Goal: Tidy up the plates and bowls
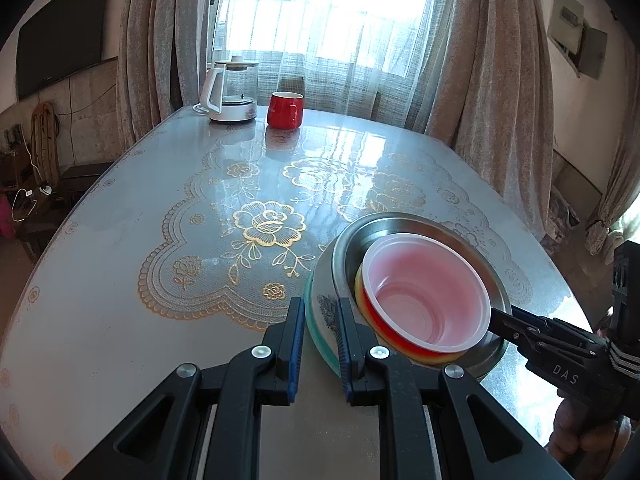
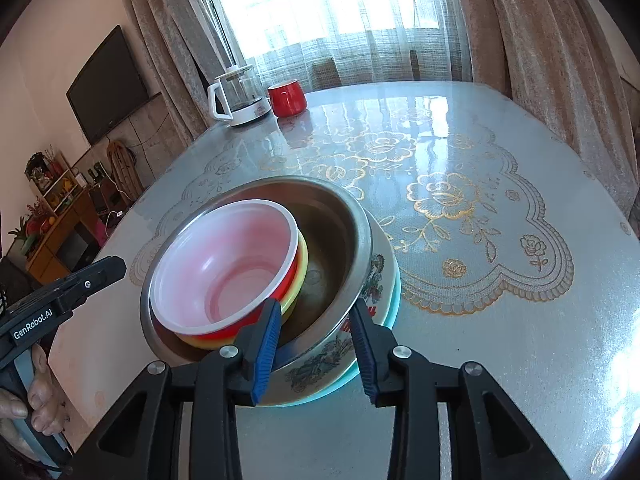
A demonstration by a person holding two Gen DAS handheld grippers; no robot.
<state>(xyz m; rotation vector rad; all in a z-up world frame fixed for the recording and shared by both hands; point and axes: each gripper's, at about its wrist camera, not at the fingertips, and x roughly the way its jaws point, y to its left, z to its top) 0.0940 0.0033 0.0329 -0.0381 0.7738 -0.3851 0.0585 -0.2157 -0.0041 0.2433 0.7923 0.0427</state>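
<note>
A white-lined red plastic bowl [image 2: 224,268] is being cradled in a steel bowl [image 2: 340,236] atop a floral plate [image 2: 320,368], lower centre. The plate's rim is being pinched by the left gripper [image 1: 322,344]; the right gripper [image 2: 316,344] is being held apart, straddling the steel rim.

Table [image 1: 120,280], oval, is wearing a glossy grey cover with gold rose and lace print; window glare is reflecting off its far half. Kettle [image 1: 230,92], clear jug with white handle and base, is standing at the far edge of the table. Red mug [image 1: 285,110] is sitting just beside it, on the right in both views, apart from it. Sheer curtain [image 1: 328,40] is hanging over the bright window, with heavy beige drapes [image 1: 492,80] flanking it. Television [image 2: 108,88], dark, is hanging on the left wall. Shelf unit [image 2: 56,216] below it is holding small ornaments, too small to identify.
</note>
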